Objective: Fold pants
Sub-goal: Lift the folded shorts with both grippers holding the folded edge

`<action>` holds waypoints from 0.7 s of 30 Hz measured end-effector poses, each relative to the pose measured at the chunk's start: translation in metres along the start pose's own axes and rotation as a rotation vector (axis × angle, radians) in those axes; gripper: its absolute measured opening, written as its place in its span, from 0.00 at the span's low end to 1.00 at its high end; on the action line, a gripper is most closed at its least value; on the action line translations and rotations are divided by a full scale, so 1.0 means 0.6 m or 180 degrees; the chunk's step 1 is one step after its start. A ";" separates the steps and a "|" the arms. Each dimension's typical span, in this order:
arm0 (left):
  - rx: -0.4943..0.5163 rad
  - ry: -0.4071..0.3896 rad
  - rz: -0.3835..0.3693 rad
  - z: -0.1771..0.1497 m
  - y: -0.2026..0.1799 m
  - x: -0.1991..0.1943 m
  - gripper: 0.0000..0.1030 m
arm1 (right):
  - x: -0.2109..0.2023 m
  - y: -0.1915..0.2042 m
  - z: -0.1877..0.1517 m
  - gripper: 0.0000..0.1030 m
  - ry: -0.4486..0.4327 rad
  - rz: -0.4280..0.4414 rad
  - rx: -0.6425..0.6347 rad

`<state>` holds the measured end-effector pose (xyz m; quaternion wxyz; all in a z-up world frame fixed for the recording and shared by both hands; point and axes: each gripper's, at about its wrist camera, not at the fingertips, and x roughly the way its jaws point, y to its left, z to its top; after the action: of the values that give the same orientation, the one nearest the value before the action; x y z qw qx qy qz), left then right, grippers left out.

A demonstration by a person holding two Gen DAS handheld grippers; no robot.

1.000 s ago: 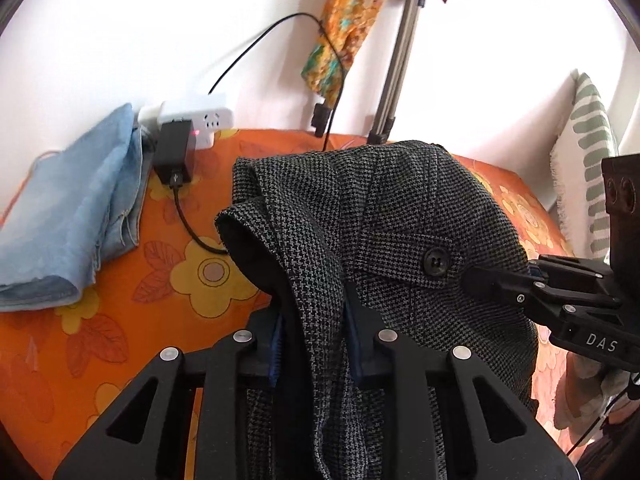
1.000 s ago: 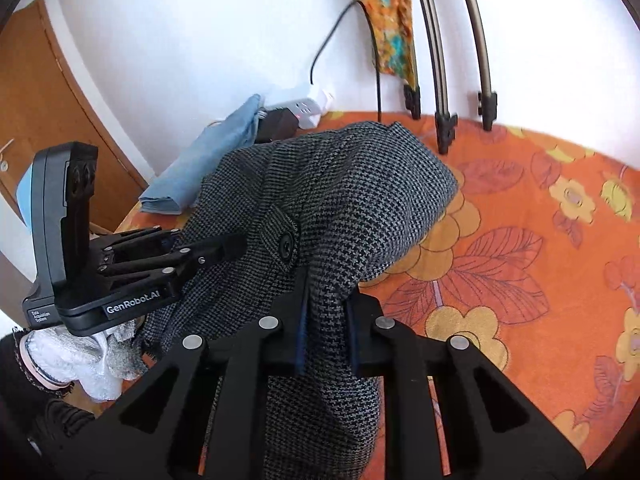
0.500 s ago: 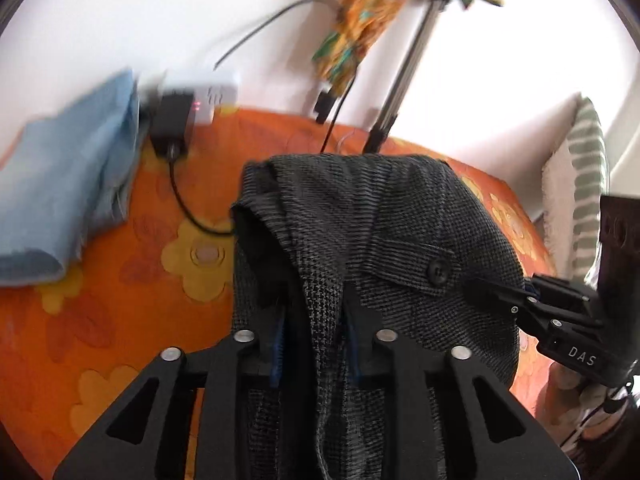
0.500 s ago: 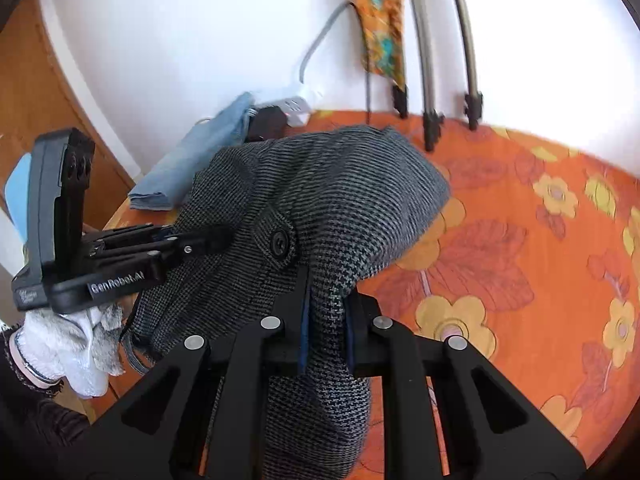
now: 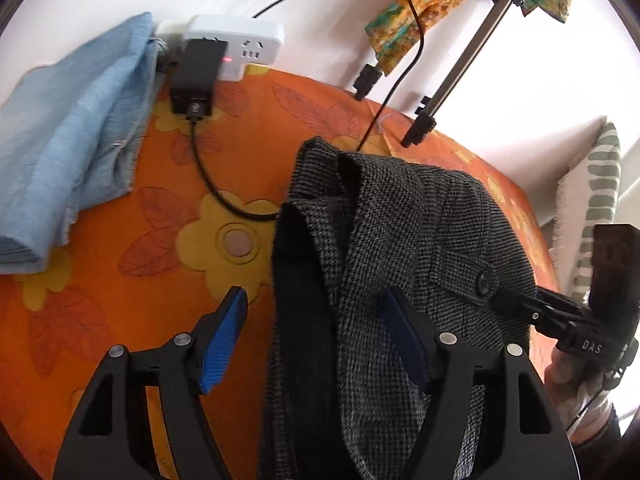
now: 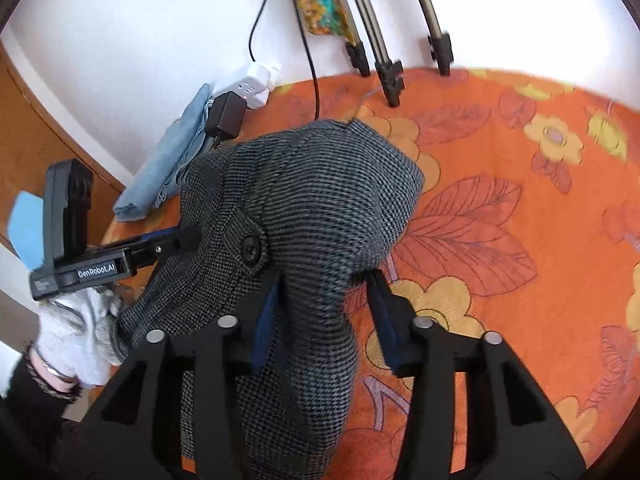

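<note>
Grey houndstooth pants (image 5: pixel 400 248) with a black button lie bunched on the orange flowered cover (image 5: pixel 120 280); they also show in the right wrist view (image 6: pixel 304 208). My left gripper (image 5: pixel 316 320) is open, its blue pads spread on either side of the dark edge of the cloth. My right gripper (image 6: pixel 324 300) is open too, with the cloth running loose between its fingers. Each gripper shows in the other's view, at the pants' side edge.
Folded light-blue jeans (image 5: pixel 68 136) lie at the back left beside a white power strip (image 5: pixel 236 44) with a black adapter and cable. Tripod legs (image 6: pixel 384 60) stand at the back. A striped cushion (image 5: pixel 592 200) is at the right. A wooden door (image 6: pixel 28 128) is at the left.
Both grippers opened and let go of the pants. The pants dropped lower onto the cover.
</note>
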<state>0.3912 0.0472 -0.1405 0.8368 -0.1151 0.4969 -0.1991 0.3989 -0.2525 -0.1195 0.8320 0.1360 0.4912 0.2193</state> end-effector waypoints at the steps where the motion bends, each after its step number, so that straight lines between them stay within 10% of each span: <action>1: -0.0016 0.0017 -0.0046 0.001 0.002 0.005 0.68 | 0.005 -0.008 0.000 0.49 0.0022 0.0054 0.0059; 8: -0.0055 -0.0049 -0.0243 0.010 0.003 0.013 0.66 | 0.035 -0.022 -0.007 0.55 0.0050 0.0366 0.0197; 10: 0.0019 -0.0005 -0.0289 0.007 -0.006 0.020 0.47 | 0.040 -0.016 -0.005 0.55 0.0036 0.0404 0.0180; 14: 0.0015 -0.0053 -0.0270 0.006 -0.015 0.021 0.32 | 0.054 -0.004 -0.009 0.30 0.0052 0.0518 0.0149; 21: 0.0243 -0.0258 -0.0070 -0.004 -0.050 -0.012 0.23 | 0.019 0.049 -0.016 0.19 -0.0156 0.0278 -0.0221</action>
<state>0.3792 0.0239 -0.1242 0.8578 -0.0965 0.4533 -0.2223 0.3887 -0.2211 -0.1195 0.8375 0.1338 0.4564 0.2689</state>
